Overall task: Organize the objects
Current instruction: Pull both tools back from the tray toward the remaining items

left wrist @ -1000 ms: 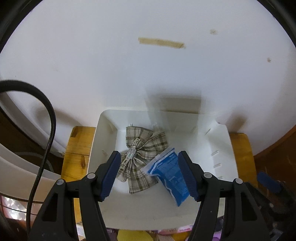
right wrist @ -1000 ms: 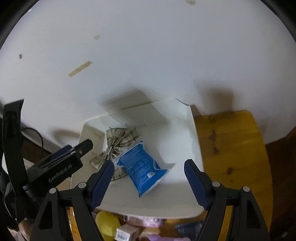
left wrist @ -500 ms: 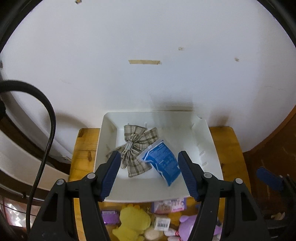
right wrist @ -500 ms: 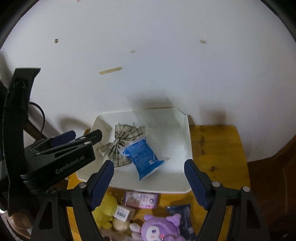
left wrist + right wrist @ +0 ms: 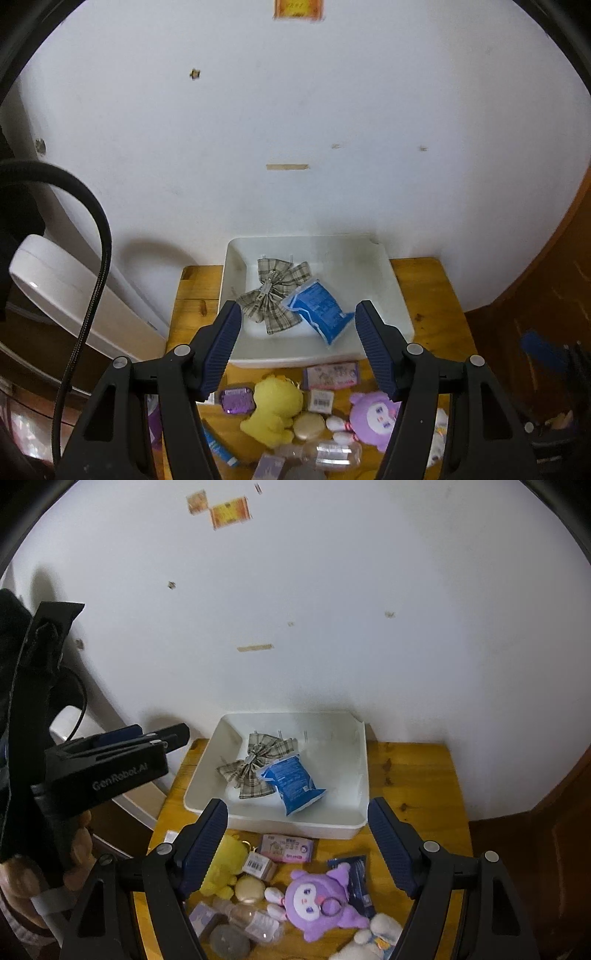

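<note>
The left gripper stood with its jaws wide apart and nothing between the pads; through the gap only the white tray could be seen, well below. The right gripper was the same: jaws wide, empty, held above the near edge of the tray. In the right wrist view the left gripper also appeared from the side, in the person's hand.

Inside the tray two things already lay, both toward its left half: a plaid bow with a metal clip in the middle, and a blue packet which touched the bow on its right side. The right half of the tray was still bare.

On the wooden table, in front of the tray, many things were not yet sorted. I could name a yellow plush, a purple plush with a key ring, a pink packet just beside the tray wall, a small box with a barcode, a round beige case, a clear bottle lying on its side, a shiny purple packet and a dark blue packet (some others near the bottom edge were too much hidden to name).

So I judge the task was only in its early part: two objects put in, the bigger number still waiting on the table, and both grippers free for the next pick.
</note>
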`<state>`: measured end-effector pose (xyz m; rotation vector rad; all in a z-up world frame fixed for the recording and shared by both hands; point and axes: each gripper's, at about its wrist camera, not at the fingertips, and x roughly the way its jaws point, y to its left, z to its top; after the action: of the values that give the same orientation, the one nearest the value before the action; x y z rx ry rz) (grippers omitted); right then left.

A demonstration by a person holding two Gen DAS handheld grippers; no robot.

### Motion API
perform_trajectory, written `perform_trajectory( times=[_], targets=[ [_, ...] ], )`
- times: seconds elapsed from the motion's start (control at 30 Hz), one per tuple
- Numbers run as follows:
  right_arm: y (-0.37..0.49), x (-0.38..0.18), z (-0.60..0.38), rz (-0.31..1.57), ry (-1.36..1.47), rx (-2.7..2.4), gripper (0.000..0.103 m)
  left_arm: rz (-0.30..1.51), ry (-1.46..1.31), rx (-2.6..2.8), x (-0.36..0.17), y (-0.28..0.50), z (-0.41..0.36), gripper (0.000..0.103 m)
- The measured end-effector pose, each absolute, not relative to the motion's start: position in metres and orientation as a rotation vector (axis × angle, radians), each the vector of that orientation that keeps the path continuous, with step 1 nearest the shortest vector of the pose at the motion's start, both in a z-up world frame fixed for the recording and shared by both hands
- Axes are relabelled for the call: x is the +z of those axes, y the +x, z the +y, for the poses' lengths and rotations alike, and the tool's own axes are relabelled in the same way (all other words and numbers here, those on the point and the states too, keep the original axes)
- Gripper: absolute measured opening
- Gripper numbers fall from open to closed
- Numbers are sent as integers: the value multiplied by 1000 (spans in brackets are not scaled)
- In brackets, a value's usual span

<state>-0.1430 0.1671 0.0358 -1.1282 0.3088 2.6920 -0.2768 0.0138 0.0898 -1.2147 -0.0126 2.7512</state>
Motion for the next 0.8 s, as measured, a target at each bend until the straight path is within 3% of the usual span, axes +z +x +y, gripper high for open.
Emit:
perform_trajectory(
  times=[0.33, 0.47, 0.8],
  targets=[
    [-50, 62, 140, 123, -928, 2846, 79, 25, -1161, 2669, 106, -197, 29, 68],
    [-7, 65, 125, -31, -837, 2929, 79, 50, -1160, 2632, 100, -165, 40, 68],
    [41, 37, 132, -65, -1018, 2966, 79, 63, -1232, 2521, 54, -101, 64, 68]
  ],
)
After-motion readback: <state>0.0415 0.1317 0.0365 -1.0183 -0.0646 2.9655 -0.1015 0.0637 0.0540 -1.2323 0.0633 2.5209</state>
